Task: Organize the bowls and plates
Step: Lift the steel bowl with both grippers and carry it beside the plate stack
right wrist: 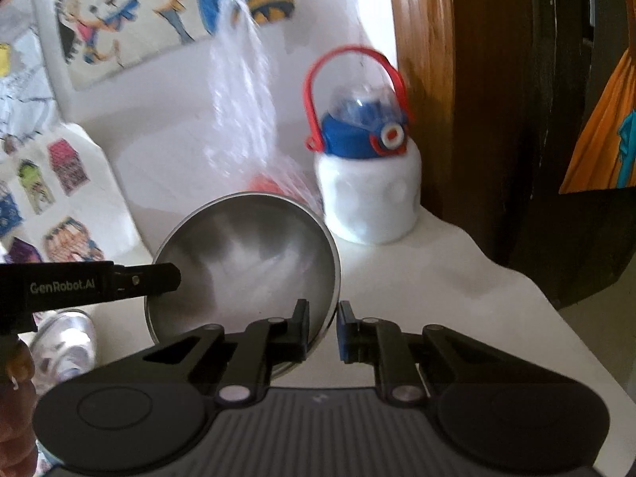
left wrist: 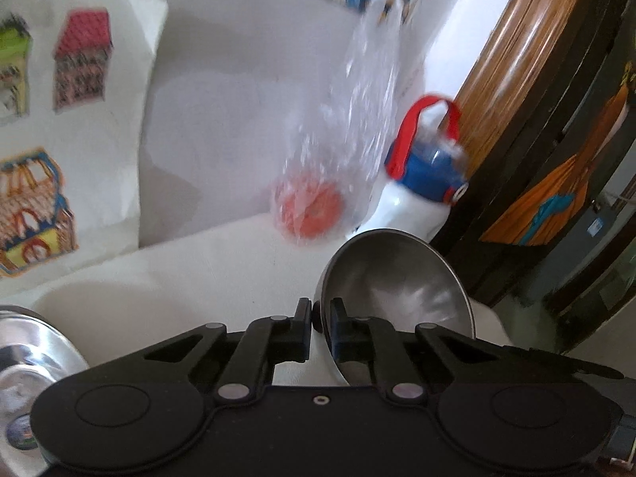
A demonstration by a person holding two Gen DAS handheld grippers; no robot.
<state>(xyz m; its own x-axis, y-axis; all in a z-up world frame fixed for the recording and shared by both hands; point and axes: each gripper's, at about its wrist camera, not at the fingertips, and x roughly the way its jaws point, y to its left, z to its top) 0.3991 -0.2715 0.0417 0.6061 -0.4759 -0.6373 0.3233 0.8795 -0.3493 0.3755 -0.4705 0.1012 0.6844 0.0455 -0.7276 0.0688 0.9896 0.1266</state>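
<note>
White cloth [right wrist: 417,278] covers the surface, with cartoon-printed cushions [left wrist: 79,59] propped along its left and far sides and a dark wooden frame [right wrist: 477,79] rising on the right.

Nearest in the left wrist view, the left gripper [left wrist: 321,318] is clenched on the rim of a steel bowl [left wrist: 397,278], which stands tilted on edge just right of the fingers, its hollow facing the camera. A second shiny steel dish [left wrist: 35,342] lies at the near left edge of that view, apart from the gripper.

In the right wrist view, the right gripper [right wrist: 322,318] is clamped on the same steel bowl [right wrist: 246,262], pinching the rim at its right side, so the bowl sits to the left of the fingers and slightly beyond them. The left gripper [right wrist: 159,276] reaches in from the left and grips the opposite rim. The bowl is held between the two, tilted, its lower part hidden behind the near finger. A fingertip [right wrist: 16,365] of the person shows at the near left edge.

Farther back, a crinkled clear plastic bag [right wrist: 246,111] with something orange-red [left wrist: 314,210] at its bottom stands behind the bowl. To its right, near the wooden frame, stands a white bottle [right wrist: 369,198] with a blue cap and a red loop handle.
</note>
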